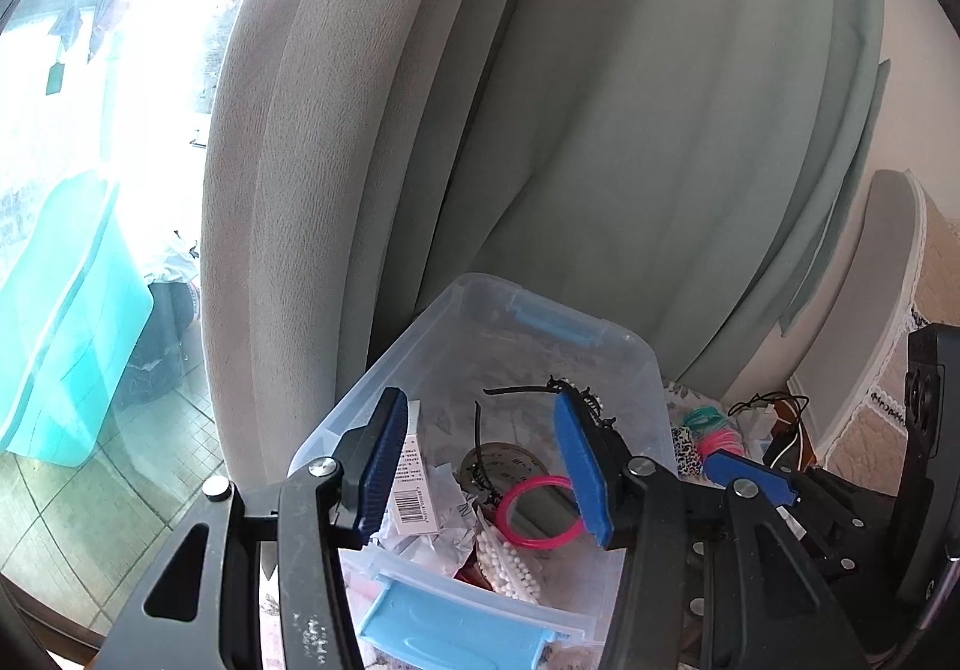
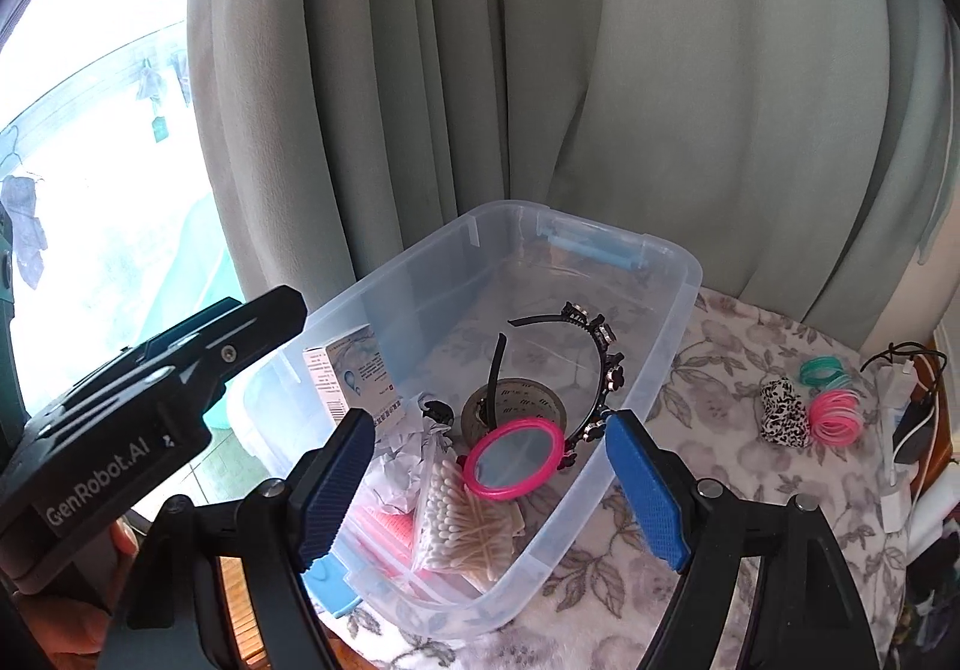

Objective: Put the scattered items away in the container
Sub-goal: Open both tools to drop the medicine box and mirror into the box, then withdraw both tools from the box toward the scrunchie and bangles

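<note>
We hold both grippers over the clear storage bin (image 2: 660, 310): left gripper (image 1: 480, 466) and right gripper (image 2: 492, 484) with jaws spread, empty. Pink hand mirror (image 2: 516, 460) lies inside; pink hair ties (image 2: 835, 418) remain on the table (image 2: 720, 466).

A floral-clothed table (image 2: 708, 490) bears the clear container (image 2: 654, 370), hair ties (image 2: 834, 412) and a patterned roll (image 2: 783, 409).
</note>
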Demonstrator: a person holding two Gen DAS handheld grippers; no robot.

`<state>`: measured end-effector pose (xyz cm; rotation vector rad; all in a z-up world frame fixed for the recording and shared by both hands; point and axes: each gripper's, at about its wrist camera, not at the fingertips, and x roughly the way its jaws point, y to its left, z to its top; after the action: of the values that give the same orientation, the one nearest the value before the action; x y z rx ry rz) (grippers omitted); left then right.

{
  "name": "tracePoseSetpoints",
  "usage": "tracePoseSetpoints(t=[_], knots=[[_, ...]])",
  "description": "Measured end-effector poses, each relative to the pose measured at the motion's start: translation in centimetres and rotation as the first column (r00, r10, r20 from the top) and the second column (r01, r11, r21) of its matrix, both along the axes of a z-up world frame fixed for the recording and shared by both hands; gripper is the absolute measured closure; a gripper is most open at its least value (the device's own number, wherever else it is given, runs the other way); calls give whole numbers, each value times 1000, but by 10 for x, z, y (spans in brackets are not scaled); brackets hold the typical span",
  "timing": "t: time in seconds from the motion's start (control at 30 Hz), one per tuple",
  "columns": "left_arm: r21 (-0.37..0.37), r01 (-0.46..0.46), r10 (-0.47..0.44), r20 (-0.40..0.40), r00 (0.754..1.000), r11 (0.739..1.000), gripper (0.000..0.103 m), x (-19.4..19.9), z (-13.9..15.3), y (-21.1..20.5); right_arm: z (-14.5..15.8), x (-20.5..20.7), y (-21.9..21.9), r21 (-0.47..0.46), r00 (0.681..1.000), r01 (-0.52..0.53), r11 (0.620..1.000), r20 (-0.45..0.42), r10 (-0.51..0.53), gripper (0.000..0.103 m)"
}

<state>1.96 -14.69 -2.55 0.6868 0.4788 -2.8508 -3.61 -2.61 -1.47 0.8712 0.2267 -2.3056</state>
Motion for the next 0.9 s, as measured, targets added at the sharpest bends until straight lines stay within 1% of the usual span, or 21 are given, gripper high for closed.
tracePoseSetpoints(t=[0.23, 0.27, 0.43, 0.5, 0.53, 0.73, 0.9], knots=[[-48, 23, -24, -20, 1000, 999, 50, 15, 22, 21, 16, 11, 27, -52, 999, 33, 998, -18, -34, 20], [-56, 29, -31, -23, 999, 998, 49, 30, 29, 23, 18, 12, 32, -62, 999, 38, 997, -20, -40, 20], [-93, 58, -62, -39, 997, 994, 48, 31, 41, 49, 30, 19, 55, -109, 997, 61, 992, -38, -65, 20], [-107, 70, -76, -44, 996, 992, 43, 39, 49, 57, 34, 22, 65, -125, 996, 71, 990, -44, -77, 20], [-113, 77, -82, -46, 996, 991, 42, 40, 51, 61, 37, 22, 70, -133, 995, 78, 988, -46, -85, 20], [-151, 128, -136, -45, 990, 980, 42, 45, 64, 89, 45, 23, 104, -188, 989, 127, 974, -49, -139, 20], [-177, 165, -174, -38, 984, 970, 42, 34, 67, 116, 45, 23, 130, -224, 984, 162, 961, -41, -175, 20]])
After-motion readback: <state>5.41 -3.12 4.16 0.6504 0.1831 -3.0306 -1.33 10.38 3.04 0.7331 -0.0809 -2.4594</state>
